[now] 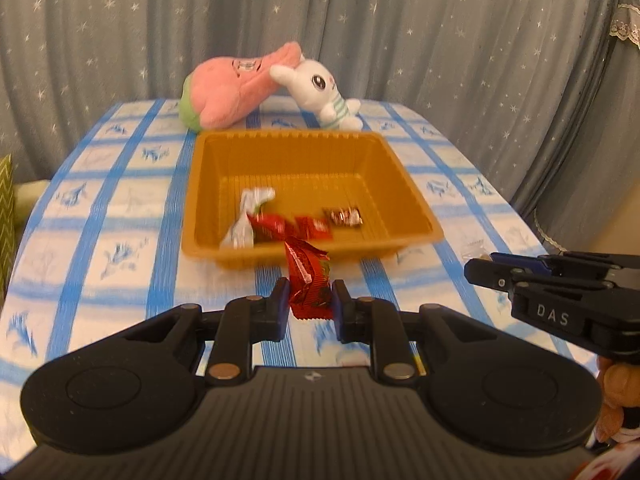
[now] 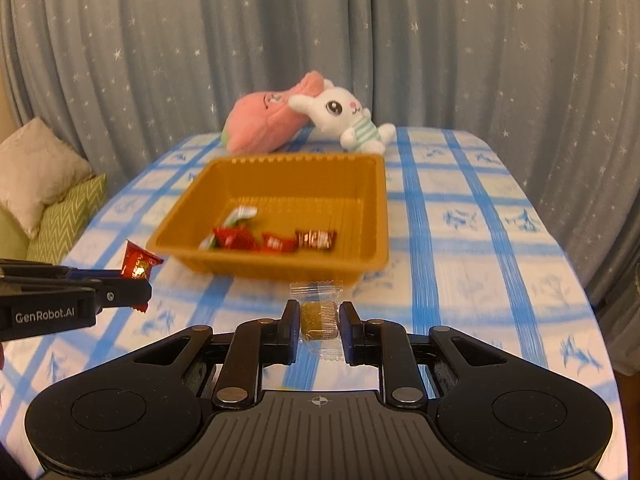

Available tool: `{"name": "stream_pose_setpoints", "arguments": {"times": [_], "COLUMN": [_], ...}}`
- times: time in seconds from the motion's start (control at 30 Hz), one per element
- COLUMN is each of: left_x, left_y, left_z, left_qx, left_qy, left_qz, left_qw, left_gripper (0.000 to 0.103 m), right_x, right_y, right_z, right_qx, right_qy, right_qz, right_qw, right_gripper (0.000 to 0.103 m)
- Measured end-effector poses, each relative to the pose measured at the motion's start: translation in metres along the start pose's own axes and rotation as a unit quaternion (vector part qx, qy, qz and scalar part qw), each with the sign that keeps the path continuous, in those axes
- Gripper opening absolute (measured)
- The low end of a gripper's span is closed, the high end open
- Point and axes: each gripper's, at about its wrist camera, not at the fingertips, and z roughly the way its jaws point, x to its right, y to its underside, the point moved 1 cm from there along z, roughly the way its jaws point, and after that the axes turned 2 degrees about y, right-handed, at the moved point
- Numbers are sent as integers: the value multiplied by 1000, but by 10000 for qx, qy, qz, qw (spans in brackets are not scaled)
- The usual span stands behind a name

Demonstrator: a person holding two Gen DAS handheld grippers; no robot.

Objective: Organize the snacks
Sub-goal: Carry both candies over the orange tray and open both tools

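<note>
An orange tray sits mid-desk on the blue-checked cloth; inside, near its front wall, lie a white-and-green wrapper, two red sweets and a dark brown one in a loose row. The left gripper has its jaws closed tight on a red packet, which stands up between them just short of the tray's front rim; the right gripper pinches a clear-wrapped tan sweet the same way — also just before the tray. Both grippers sit side by side, each showing at the edge of the other's view. Beyond the tray a pink plush leans against a white rabbit plush; a grey starred curtain hangs behind. Cushions lie left of the desk.
</note>
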Motion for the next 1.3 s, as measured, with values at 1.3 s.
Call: {"name": "stream_pose_setpoints", "arguments": {"times": [1.3], "left_x": [-78], "left_y": [-78], "left_z": [84], "left_qx": [-75], "left_qy": [-299], "left_qz": [101], "left_qw": [9995], "left_gripper": [24], "right_x": [16], "right_y": [-88], "right_z": [110], "right_qx": [-232], "right_qy": [-17], "right_qz": [342], "right_qw": [9991], "right_gripper": [21]}}
